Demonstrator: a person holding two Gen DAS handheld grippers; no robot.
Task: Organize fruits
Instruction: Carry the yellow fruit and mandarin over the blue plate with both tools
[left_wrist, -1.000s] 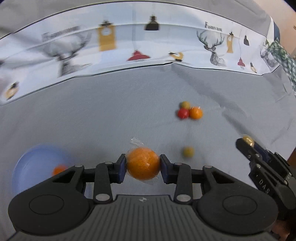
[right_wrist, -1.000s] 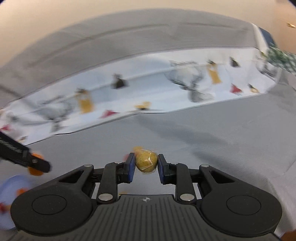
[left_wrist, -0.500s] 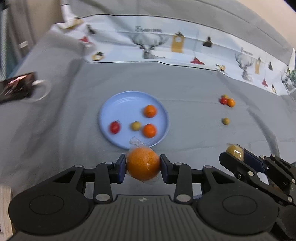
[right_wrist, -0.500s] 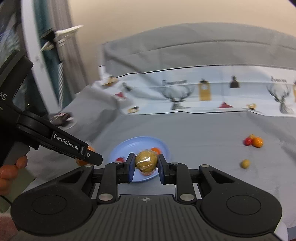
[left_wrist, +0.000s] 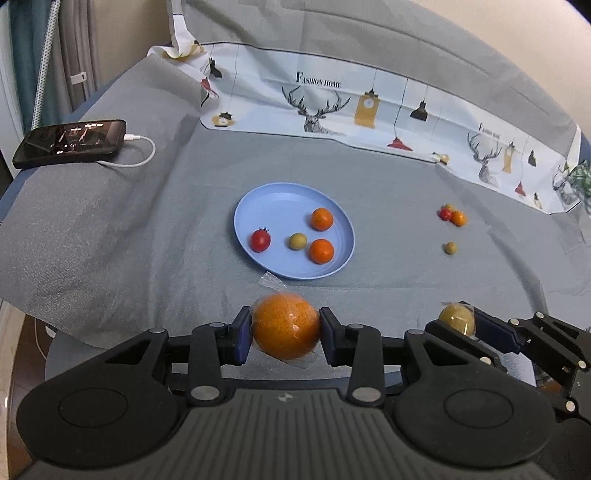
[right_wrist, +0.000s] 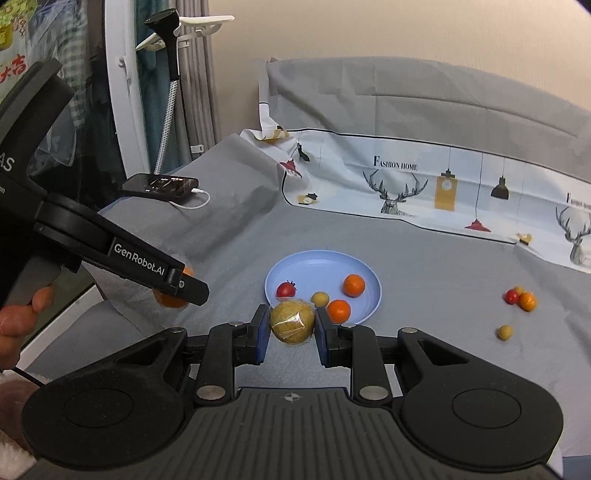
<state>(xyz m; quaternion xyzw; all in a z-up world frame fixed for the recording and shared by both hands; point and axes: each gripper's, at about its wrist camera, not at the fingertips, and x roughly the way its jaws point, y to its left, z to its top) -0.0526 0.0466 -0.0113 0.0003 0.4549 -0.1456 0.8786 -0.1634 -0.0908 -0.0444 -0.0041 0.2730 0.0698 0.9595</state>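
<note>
Two round wrapped fruits (left_wrist: 285, 325) clamped.

**Fruits on and off the plate**

A wrapped orange (left_wrist: 285, 325) sat low at centre frame; a wrapped yellow fruit (left_wrist: 456, 317) lower right. The blue plate (left_wrist: 251, 206), mid-frame, held four fruits. Four more (left_wrist: 452, 216) lay right of it.
</note>
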